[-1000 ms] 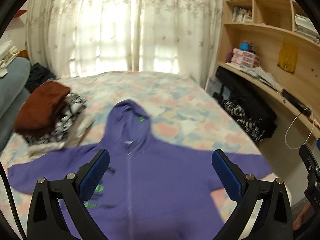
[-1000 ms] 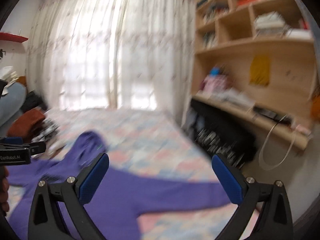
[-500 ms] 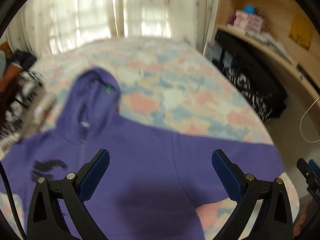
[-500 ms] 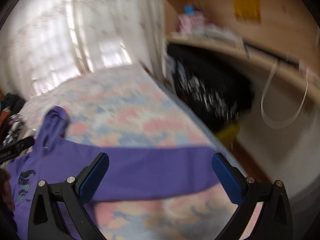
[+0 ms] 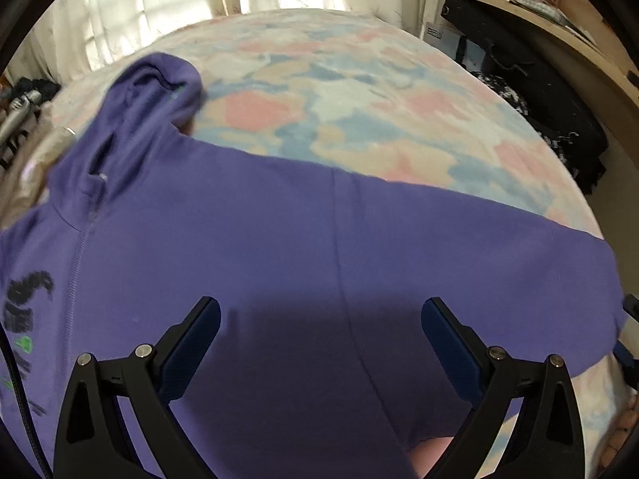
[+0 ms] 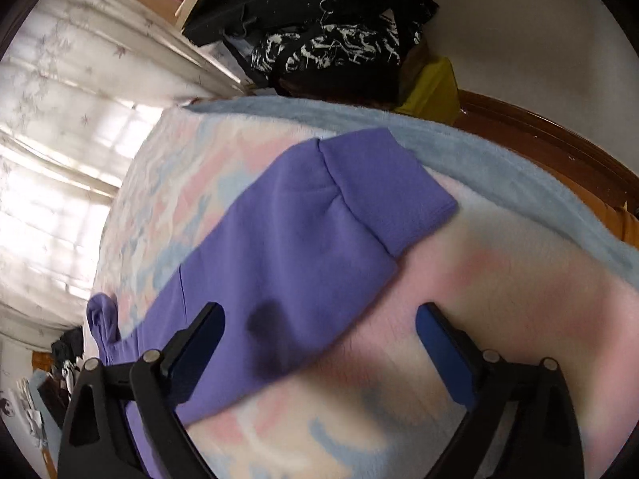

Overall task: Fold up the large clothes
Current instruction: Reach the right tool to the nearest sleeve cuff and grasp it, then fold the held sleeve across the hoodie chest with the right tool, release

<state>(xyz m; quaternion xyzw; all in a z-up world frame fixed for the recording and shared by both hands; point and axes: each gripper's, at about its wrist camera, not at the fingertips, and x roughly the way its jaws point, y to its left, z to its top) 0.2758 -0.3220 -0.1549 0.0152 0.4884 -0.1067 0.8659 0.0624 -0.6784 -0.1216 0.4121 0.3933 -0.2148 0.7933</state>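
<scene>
A purple zip hoodie (image 5: pixel 247 247) lies spread face up on the bed, hood (image 5: pixel 155 84) toward the curtains, one sleeve stretched to the right. My left gripper (image 5: pixel 319 319) is open and empty, low over the hoodie's right shoulder seam. In the right wrist view the sleeve (image 6: pixel 287 263) runs up to its cuff (image 6: pixel 383 195) near the bed's edge. My right gripper (image 6: pixel 319 327) is open and empty just above the sleeve's lower edge, short of the cuff.
The bed has a pastel pink, blue and white blanket (image 5: pixel 359 92). Black bags and clothes (image 6: pixel 331 48) sit beside the bed under a wooden shelf (image 5: pixel 559 36). A brown wooden bed frame (image 6: pixel 551 135) edges the blanket. Clothes lie at the far left (image 5: pixel 24 103).
Both grippers have dropped low toward the bed. The left has shifted right over the hoodie's shoulder. The right has swung down and rolled over the sleeve near its cuff.
</scene>
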